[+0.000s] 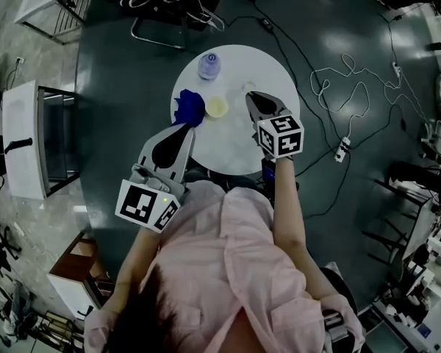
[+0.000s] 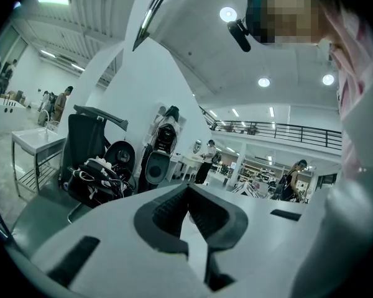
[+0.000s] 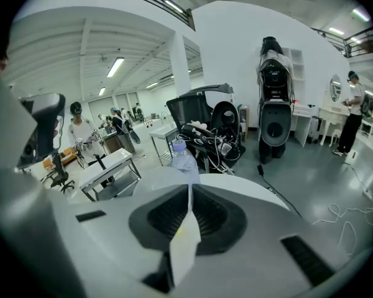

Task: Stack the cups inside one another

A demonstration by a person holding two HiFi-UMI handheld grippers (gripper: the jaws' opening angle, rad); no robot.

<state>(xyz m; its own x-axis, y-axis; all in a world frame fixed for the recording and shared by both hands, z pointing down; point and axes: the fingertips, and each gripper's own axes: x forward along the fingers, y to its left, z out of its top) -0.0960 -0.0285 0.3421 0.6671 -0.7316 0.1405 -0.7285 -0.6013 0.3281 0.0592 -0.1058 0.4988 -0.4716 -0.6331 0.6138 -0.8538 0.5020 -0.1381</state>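
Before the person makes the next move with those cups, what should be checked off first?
1. Both cups on the table: ok. The blue cup and the yellow cup sit side by side.
2. Cups nested: not ok. Neither is inside the other.
3. Is the left hand-held gripper ready to grab: not ok. Its jaws are together with nothing between them.
4. Is the right hand-held gripper ready to grab: not ok. Its jaws are together and empty.
5. The bottle out of the way: ok. It stands beyond the cups, apart.
6. Blue cup upright: cannot tell.
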